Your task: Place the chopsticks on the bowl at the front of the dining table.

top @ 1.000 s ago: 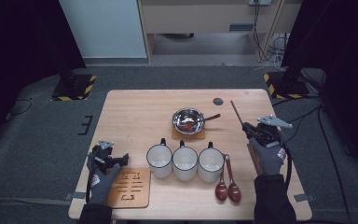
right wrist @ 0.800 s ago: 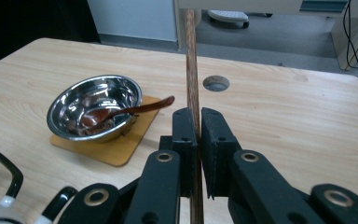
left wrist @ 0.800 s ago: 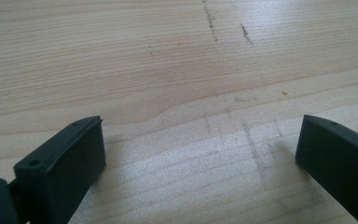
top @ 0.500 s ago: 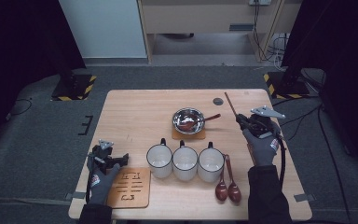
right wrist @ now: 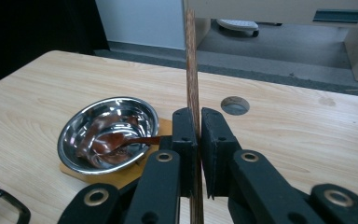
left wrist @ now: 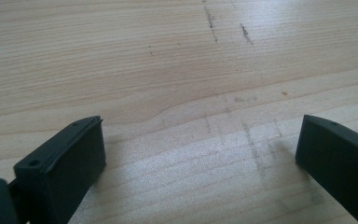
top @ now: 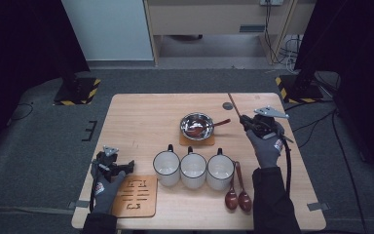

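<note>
My right gripper point(top: 247, 119) point(right wrist: 199, 128) is shut on a thin brown wooden stick point(top: 233, 103) point(right wrist: 191, 56). The stick runs up between its jaws and slants away over the far table. It hovers just right of a steel bowl point(top: 197, 126) point(right wrist: 107, 133) on a wooden coaster. A dark red spoon point(top: 209, 126) point(right wrist: 121, 141) lies in the bowl. My left gripper point(top: 121, 165) point(left wrist: 200, 154) rests open at the near left, with bare table point(left wrist: 177, 70) between its jaws.
Three white mugs point(top: 194, 166) stand in a row at the near middle. Two dark red spoons point(top: 237, 195) lie to their right. A slotted wooden board point(top: 135, 195) sits by my left hand. A round hole point(top: 227, 105) point(right wrist: 235, 105) marks the far tabletop.
My right gripper carried the stick away from me and slightly left, from beside the mugs to beside the bowl. The left gripper stayed put.
</note>
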The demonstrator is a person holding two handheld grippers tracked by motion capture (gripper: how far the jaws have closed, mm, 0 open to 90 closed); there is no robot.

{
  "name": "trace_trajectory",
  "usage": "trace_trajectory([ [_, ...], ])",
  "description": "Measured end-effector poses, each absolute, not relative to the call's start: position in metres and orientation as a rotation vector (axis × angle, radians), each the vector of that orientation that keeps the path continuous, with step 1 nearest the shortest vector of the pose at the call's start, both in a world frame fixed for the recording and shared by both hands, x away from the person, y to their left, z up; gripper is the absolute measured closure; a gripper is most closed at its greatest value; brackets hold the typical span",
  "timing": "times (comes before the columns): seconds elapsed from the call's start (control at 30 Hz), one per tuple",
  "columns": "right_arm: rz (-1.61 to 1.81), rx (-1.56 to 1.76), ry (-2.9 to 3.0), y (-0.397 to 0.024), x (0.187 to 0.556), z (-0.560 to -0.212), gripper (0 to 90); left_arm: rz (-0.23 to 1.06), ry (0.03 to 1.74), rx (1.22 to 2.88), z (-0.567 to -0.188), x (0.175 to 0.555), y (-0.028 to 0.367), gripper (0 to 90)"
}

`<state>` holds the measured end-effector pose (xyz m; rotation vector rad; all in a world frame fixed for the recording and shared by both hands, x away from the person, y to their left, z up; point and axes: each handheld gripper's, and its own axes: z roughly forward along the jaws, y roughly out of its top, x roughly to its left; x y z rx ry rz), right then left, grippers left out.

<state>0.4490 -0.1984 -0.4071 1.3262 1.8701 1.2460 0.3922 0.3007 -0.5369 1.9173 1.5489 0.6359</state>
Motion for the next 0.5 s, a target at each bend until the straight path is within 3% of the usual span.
trace_trajectory([
  [0.5,1.251,1.305,1.871,-0.173,0.468,-0.402,84.5,0.636,1.549,1.917,-0.537,0.392,0.301,0.3],
])
